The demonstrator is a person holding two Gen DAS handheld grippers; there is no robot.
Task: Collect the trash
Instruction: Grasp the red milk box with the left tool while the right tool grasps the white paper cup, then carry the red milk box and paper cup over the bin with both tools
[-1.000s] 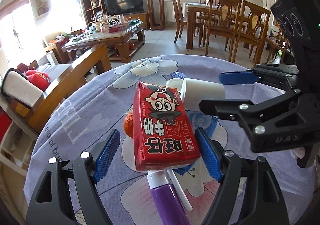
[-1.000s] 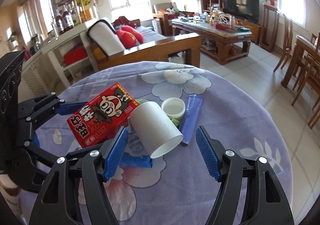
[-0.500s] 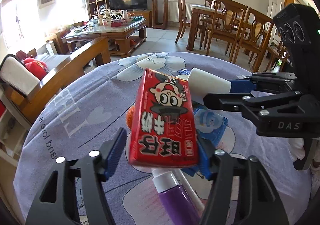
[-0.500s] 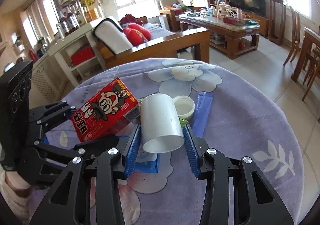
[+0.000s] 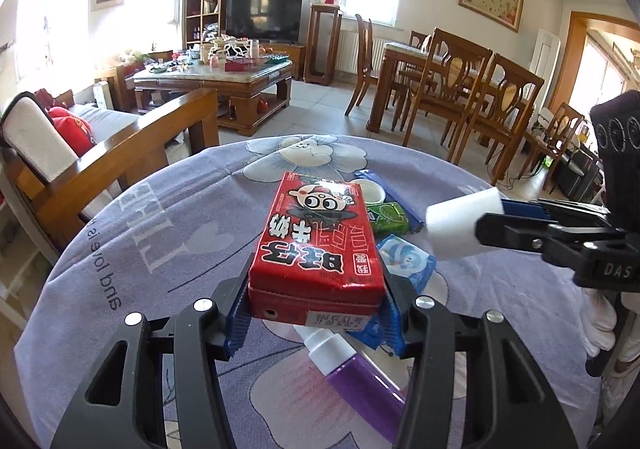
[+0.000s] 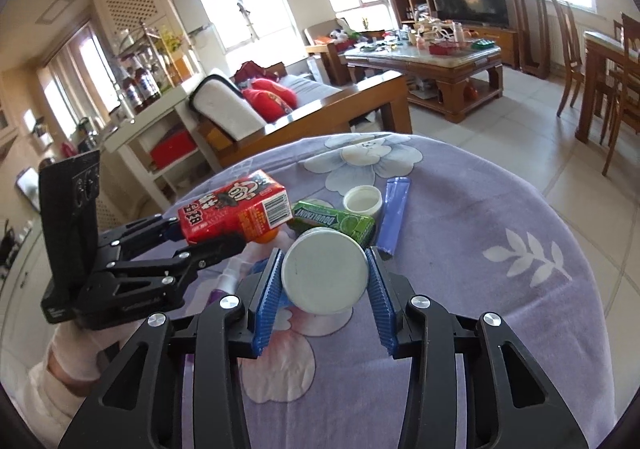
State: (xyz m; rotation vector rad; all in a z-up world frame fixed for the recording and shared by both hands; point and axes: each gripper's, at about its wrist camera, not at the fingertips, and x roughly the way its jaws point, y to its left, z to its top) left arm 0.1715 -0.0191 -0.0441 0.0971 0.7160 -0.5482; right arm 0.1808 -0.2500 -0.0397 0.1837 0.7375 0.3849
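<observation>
My left gripper (image 5: 316,303) has its blue pads pressed on both sides of the red carton (image 5: 318,241), low in the centre of the left view, and the jaws are closing on it. In the right view that carton (image 6: 234,215) sits at centre left, lifted clear of the cloth, with an orange thing just under its far end.

My right gripper (image 6: 325,281) is clamped on the white cup (image 6: 325,275), whose round end faces the camera at the middle of the frame; these jaws are closing on it too. In the left view the cup (image 5: 460,227) juts in from the right edge, off the table.

More trash lies on the purple flowered tablecloth (image 6: 500,249): a green gum pack (image 6: 334,221) just above the cup, a white lid (image 6: 362,201) beside it, and a blue wrapper (image 6: 394,215) to the right of both. In the left view a purple tube (image 5: 356,373) lies below the carton at bottom centre, and a light blue packet (image 5: 408,263) lies right of the carton.
</observation>
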